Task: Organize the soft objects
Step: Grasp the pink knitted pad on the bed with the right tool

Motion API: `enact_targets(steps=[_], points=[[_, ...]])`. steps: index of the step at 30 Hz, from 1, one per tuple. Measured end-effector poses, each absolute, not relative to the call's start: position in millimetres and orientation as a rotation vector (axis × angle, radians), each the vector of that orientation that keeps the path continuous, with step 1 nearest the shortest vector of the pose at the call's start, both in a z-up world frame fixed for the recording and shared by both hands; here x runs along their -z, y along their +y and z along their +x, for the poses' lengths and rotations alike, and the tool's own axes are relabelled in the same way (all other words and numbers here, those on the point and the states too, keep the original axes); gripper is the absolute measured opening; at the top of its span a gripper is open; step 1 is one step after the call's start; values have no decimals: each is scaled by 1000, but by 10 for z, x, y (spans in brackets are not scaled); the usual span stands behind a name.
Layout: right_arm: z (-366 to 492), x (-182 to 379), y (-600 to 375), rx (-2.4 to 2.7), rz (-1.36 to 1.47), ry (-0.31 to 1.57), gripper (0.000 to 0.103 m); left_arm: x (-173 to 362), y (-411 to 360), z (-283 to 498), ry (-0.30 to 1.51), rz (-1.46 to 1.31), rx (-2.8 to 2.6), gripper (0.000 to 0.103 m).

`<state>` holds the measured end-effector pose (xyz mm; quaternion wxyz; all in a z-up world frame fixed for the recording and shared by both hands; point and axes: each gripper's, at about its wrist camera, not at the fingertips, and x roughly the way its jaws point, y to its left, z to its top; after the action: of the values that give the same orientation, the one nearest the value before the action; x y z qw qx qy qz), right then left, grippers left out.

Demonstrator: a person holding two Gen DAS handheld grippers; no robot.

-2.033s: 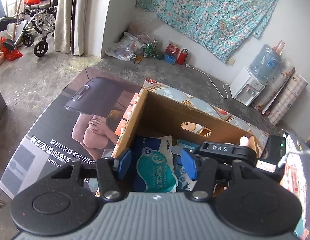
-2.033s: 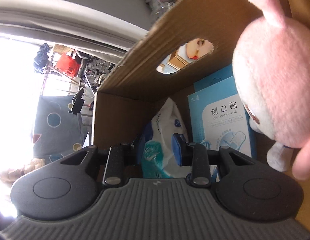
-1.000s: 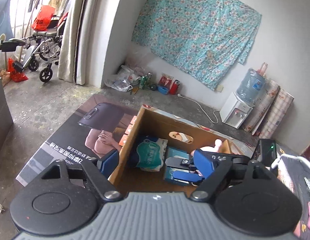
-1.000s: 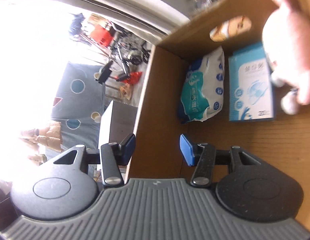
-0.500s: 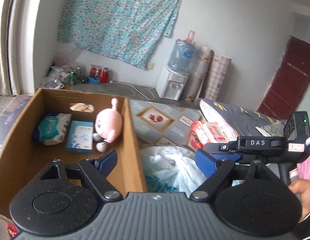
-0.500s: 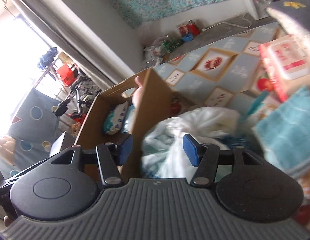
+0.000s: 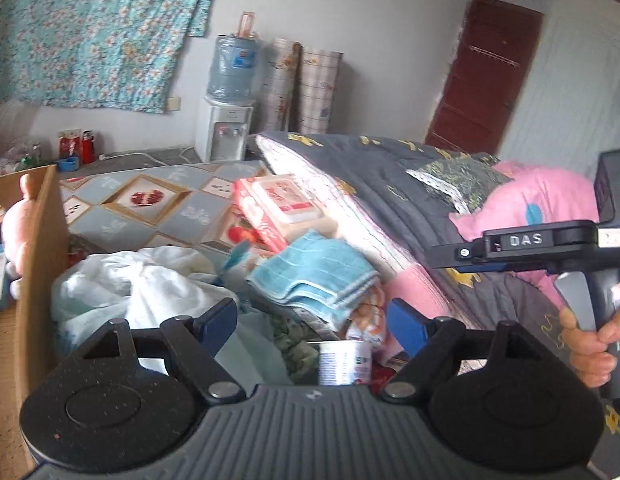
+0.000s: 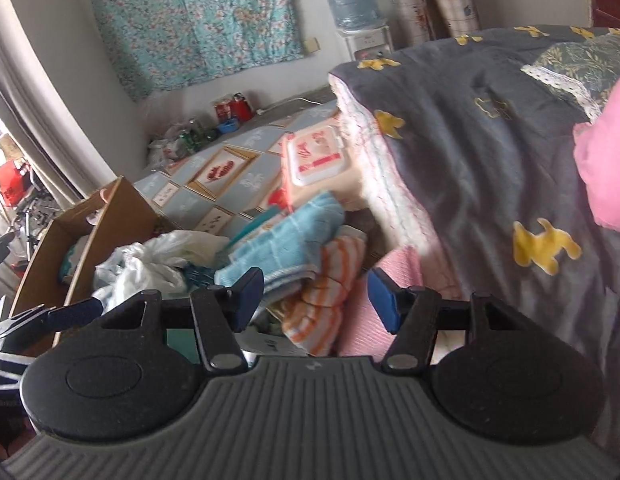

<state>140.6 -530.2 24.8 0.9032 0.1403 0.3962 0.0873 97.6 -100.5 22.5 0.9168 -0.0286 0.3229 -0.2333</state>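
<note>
The right gripper [image 8: 316,294], jaws spread wide and empty, is hovering nearer the folded blue towel [image 8: 286,240], lying just above centre, long axis slanting up-right; the left gripper [image 7: 312,320] is likewise gaping, empty.

walls: pale | door [image 7: 484,76]: dark red | floor mat [image 7: 150,200]: patterned
</note>
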Motion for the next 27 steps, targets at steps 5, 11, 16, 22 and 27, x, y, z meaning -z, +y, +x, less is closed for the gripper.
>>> enact_targets(steps=[5,11,16,22,27], points=[[1532,83,-5462,-126,281,889,55,93,-1618,893,616,142,572,77],[1699,236,-5586,-121,288,962,38,372,-1990,914,616,242,661,67],[1676,168,-5637,-160,325,969,26,480,-2076,957,606,260,703,66],[1715,165,-5693,-269,486,997,26,577,-2258,929,553,360,707,66],[1797,197,-5733,-323,596,1010,26,670,-2439,945,513,428,681,66]])
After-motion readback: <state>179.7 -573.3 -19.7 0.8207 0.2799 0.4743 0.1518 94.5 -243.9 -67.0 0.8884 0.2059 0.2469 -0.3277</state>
